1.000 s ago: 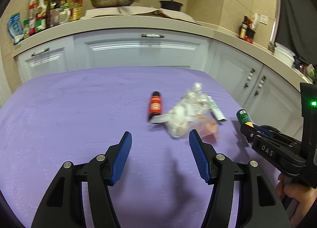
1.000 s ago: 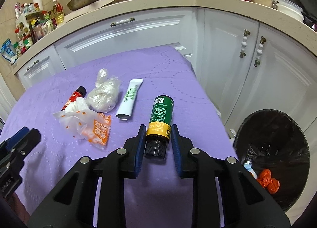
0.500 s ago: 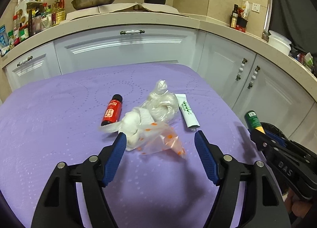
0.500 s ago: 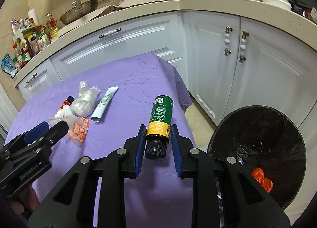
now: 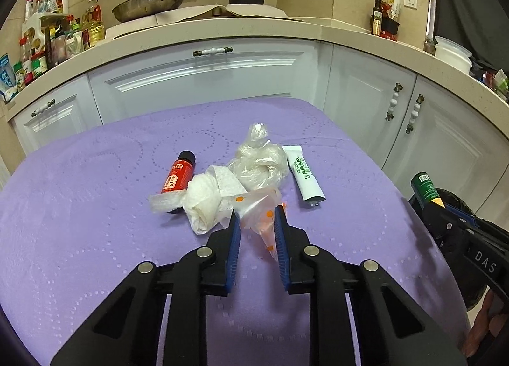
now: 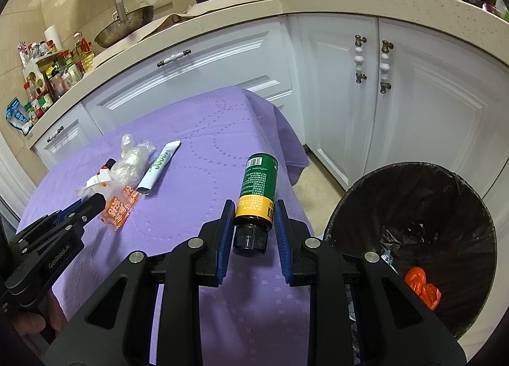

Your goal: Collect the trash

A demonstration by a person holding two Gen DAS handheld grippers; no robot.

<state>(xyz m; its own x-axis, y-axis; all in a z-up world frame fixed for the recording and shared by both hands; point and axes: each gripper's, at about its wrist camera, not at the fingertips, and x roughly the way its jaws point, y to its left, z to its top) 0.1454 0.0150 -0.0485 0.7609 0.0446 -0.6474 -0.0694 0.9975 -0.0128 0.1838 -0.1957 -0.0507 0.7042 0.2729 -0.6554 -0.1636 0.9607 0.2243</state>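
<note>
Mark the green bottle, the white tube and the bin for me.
green bottle (image 6: 258,183), right wrist view, on its label.
white tube (image 5: 303,173), left wrist view, mid-body.
bin (image 6: 410,203), right wrist view, inner wall of liner.

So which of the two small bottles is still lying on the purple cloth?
The red bottle with the black cap, beside the crumpled tissue. The green bottle is clamped in the right gripper.

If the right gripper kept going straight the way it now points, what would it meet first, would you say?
Probably the purple tablecloth beyond the green bottle its jaws hold; the bin sits off to its right. Depth is uncertain.
</note>
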